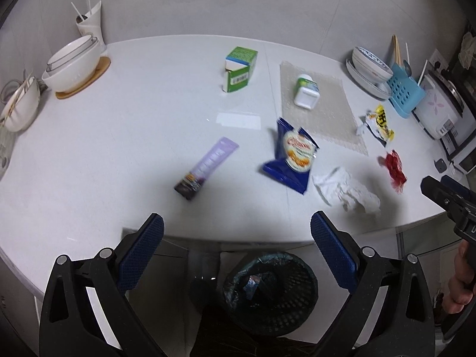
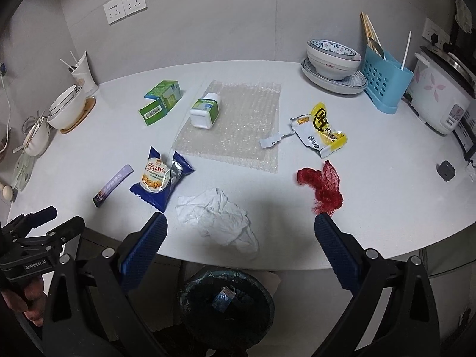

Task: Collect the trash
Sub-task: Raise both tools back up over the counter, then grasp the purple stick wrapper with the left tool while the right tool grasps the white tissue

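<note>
Both our grippers, left [image 1: 237, 224] and right [image 2: 240, 223], hang spread and empty over the table's [image 2: 386, 208] near edge, crumpled tissue [image 2: 218, 218] lying just beyond the right one, bin [image 2: 226, 300] below.

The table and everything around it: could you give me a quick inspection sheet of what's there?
Surface: white table, dry-looking.
Job's things: crumpled tissue, blue snack wrapper, purple sachet, red net, yellow wrapper, green carton; black bin below the edge, something already inside.
Clutter: white bottle on bubble wrap, bowls, blue utensil rack, rice cooker.
Grippers: left tongs open; right tongs open; both empty.
Cables: nothing clearly seen.
Surroundings: wall sockets.
</note>
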Demonstrator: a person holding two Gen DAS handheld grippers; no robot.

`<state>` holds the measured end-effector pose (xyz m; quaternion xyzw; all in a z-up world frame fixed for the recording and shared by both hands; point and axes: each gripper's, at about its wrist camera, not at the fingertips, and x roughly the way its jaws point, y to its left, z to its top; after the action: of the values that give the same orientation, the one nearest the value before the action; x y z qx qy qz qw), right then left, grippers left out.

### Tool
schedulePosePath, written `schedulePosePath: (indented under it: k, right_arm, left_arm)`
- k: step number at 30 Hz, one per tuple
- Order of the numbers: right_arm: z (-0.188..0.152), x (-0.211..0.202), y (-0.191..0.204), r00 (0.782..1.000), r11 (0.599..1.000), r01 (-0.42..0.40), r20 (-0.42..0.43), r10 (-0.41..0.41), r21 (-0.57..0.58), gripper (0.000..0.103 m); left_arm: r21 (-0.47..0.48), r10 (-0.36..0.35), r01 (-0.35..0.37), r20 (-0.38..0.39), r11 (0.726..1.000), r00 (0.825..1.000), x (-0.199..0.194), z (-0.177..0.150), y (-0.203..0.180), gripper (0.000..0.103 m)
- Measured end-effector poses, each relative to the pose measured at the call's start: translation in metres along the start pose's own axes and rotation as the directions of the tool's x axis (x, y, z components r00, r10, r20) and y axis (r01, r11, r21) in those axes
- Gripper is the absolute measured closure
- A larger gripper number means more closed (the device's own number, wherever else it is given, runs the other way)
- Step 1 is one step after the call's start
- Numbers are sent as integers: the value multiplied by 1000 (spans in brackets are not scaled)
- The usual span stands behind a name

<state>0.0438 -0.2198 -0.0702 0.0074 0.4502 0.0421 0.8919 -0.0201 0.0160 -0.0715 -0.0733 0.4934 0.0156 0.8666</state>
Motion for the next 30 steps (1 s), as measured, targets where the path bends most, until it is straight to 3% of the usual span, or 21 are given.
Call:
schedulePosePath:
  k: [9, 17, 25, 30]
  right_arm:
    - [26, 36, 18, 994, 999, 20, -111, -17, 31, 8]
    - [23, 77, -6, 963, 985, 82, -268, -39, 150, 9]
    - [10, 110, -13, 912, 964, 119, -411, -11, 239, 17]
    - [9, 122, -3, 895, 964, 136, -446, -21, 226, 24]
  left_arm:
    - [-1, 8, -8, -55, 1000, 998, 29, 34, 36, 7]
    - [61, 9, 0, -144, 998, 990, 68, 47, 43, 12]
    - [105, 0, 25, -235, 994, 972, 107, 57, 41, 28]
    - [114, -3, 36, -275, 993, 961, 120, 60, 36, 41]
